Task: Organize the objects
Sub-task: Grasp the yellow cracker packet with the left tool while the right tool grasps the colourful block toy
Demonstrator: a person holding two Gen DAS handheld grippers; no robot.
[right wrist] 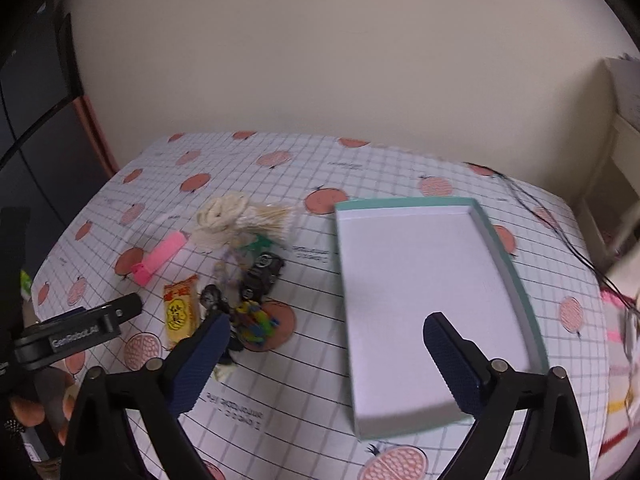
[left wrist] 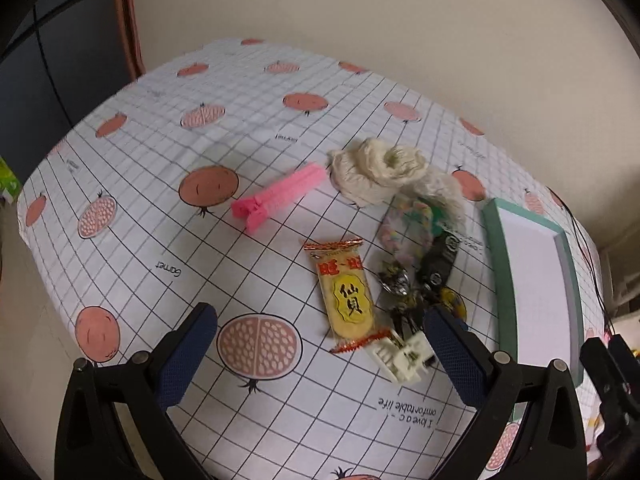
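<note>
The left claw (left wrist: 320, 354) hangs over the tabletop (left wrist: 168, 240) with its blue-padded fingers (left wrist: 188, 354) spread wide and nothing between them. At the lower centre of the left wrist view, just inside the right-hand pad, lies a small white plastic clip (left wrist: 402, 358), touching the crimped end of a yellow-and-orange rice cracker packet (left wrist: 347, 294). Right of the packet sits a tangle of dark foil-wrapped sweets (left wrist: 396, 280) and a black toy car (left wrist: 438, 258), with a clear bag of pastel beads (left wrist: 404, 224) above them. Further up, a cream-coloured bundle of yarn (left wrist: 378, 170) crowds the pile, and a pink ribbed plastic clip (left wrist: 276, 196) lies apart to its left. Along the right edge stands a shallow rectangular box with teal walls and a white floor (left wrist: 498, 264), near the pile but not touching it.

The right claw (right wrist: 328, 360) is likewise spread wide and holds nothing; it hangs over the near left part of the same teal box (right wrist: 520, 280), whose white floor is bare. Its left-hand pad (right wrist: 200, 360) covers part of the clutter, where a bunch of multicoloured small pieces (right wrist: 256, 320) shows just beside it. At the lower left of this view the other claw's black arm (right wrist: 80, 334) reaches in, with a person's fingers (right wrist: 26, 410) beneath it.
</note>
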